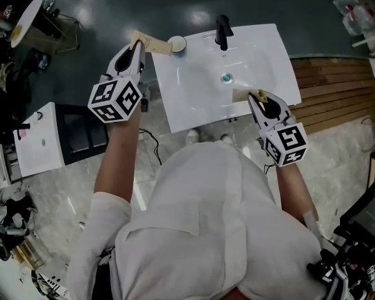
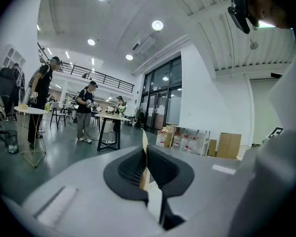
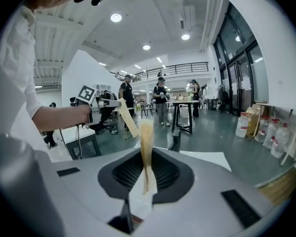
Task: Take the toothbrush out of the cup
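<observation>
A person stands at a white sink (image 1: 200, 105). My left gripper (image 1: 136, 44) is held up beyond the sink's left rear corner, shut on a flat beige toothbrush (image 1: 155, 43). The brush's free end reaches toward the small round white cup (image 1: 177, 43) on that corner. In the left gripper view the brush (image 2: 144, 154) shows edge-on between the pads. My right gripper (image 1: 257, 96) hovers over the basin's right front, shut on a thin pale beige piece (image 3: 146, 147) that I cannot identify. The right gripper view also catches the toothbrush (image 3: 126, 116) in the left gripper.
A black faucet (image 1: 223, 31) rises at the sink's rear and a drain (image 1: 227, 77) sits mid-basin. Wooden slats (image 1: 331, 92) lie to the right, a white side table (image 1: 40, 139) to the left. People (image 2: 86, 110) and tables stand far off in the hall.
</observation>
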`<control>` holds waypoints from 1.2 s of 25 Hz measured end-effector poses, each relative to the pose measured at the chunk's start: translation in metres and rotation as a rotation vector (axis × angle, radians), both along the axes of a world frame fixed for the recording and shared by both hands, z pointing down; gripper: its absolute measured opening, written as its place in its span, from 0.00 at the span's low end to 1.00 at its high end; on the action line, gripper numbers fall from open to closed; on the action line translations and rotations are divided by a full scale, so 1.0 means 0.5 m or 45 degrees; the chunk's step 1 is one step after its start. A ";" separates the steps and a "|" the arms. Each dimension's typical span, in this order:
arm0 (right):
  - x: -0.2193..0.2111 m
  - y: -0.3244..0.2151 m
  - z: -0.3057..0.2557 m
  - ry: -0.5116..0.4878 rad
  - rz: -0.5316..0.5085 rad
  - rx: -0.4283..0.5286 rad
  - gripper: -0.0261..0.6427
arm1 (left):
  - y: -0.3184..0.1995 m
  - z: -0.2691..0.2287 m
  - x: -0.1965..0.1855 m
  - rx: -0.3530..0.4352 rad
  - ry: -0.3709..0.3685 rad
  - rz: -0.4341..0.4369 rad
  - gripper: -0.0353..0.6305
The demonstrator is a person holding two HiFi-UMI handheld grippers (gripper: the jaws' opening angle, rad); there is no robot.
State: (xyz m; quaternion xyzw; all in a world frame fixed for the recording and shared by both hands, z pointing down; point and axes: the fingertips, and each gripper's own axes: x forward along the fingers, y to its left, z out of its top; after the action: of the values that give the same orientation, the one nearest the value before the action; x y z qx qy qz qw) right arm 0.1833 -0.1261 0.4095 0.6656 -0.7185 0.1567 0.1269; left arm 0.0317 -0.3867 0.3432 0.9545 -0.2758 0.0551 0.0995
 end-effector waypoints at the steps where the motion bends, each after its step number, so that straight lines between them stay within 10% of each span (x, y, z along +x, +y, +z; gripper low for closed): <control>1: 0.002 -0.002 0.000 0.000 -0.012 0.001 0.11 | 0.010 -0.003 -0.004 0.000 0.000 -0.001 0.06; 30: 0.002 -0.024 0.012 -0.023 -0.420 0.021 0.11 | 0.348 0.067 -0.066 -0.097 -0.139 -0.094 0.06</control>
State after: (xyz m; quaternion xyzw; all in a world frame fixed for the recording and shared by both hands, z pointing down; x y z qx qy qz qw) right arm 0.1843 -0.1379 0.4157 0.5382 -0.8205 0.1335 0.1390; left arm -0.0012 -0.2126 0.3767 0.9347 -0.3136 0.1137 0.1227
